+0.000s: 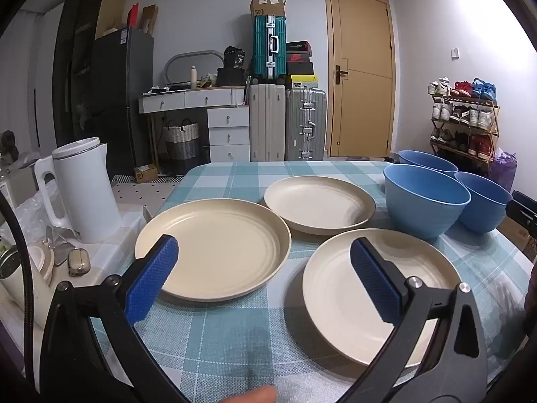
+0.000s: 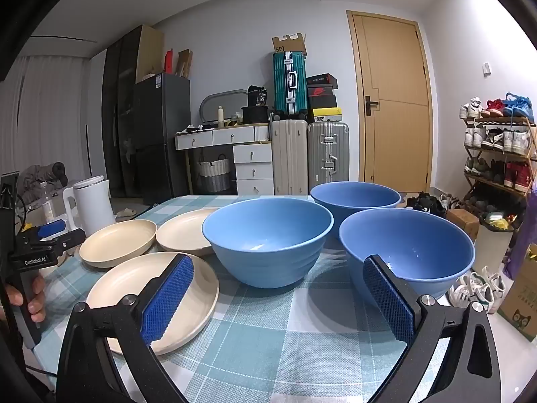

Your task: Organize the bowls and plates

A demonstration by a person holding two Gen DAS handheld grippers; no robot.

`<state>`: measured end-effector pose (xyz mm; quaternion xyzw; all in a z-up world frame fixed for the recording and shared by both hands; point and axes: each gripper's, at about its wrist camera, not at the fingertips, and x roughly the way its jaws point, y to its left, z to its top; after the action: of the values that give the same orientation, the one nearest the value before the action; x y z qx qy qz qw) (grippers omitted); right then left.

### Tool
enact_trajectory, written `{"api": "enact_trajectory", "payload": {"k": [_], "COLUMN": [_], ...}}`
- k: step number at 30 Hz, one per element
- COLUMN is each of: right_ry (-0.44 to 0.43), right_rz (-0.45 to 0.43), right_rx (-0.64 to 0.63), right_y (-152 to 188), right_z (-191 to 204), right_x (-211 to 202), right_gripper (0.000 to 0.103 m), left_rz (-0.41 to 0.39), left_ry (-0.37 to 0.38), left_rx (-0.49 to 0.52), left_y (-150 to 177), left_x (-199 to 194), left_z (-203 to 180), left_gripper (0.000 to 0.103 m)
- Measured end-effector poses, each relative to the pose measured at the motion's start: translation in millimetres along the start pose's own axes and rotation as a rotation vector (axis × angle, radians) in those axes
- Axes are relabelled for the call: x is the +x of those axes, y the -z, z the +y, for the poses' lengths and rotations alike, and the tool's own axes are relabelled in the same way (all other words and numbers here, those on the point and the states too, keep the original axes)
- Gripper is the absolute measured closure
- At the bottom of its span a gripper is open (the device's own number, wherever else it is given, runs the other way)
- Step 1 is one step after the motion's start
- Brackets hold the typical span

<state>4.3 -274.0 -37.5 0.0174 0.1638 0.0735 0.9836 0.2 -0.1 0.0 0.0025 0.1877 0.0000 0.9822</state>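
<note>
Three cream plates (image 1: 214,245) and three blue bowls (image 2: 268,241) sit apart on the checked surface (image 1: 218,336). My left claw (image 1: 265,278) and right claw (image 2: 278,297) both hang spread, holding nothing.

Near edge of the right-hand plate (image 1: 369,288) covered by the left gripper's (image 1: 265,252) right finger in the left wrist view. Far bowl (image 1: 426,161) at the table's (image 1: 235,336) far right corner half hidden behind the nearer bowl (image 1: 423,201); third bowl (image 1: 486,205) partly behind it too. Right gripper (image 1: 522,211) cut off by the right edge, jaws out of sight. Back plate (image 2: 181,231) in the right wrist view partly masked by the front bowl (image 2: 268,245). Small objects beside the kettle (image 1: 84,188) too cluttered to identify.
</note>
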Motion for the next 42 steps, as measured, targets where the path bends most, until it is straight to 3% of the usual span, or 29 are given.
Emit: {"api": "enact_trajectory", "payload": {"k": [42], "right_ry": [0.002], "right_rz": [-0.005], "right_rx": [-0.004], "right_y": [0.1], "right_z": [0.8], "right_x": [-0.4], "right_gripper": [0.0], "left_rz": [-0.006], "left_ry": [0.005], "left_rx": [-0.014], "left_y": [0.1], "left_x": [0.0], "left_z": [0.4], "left_gripper": [0.001]}}
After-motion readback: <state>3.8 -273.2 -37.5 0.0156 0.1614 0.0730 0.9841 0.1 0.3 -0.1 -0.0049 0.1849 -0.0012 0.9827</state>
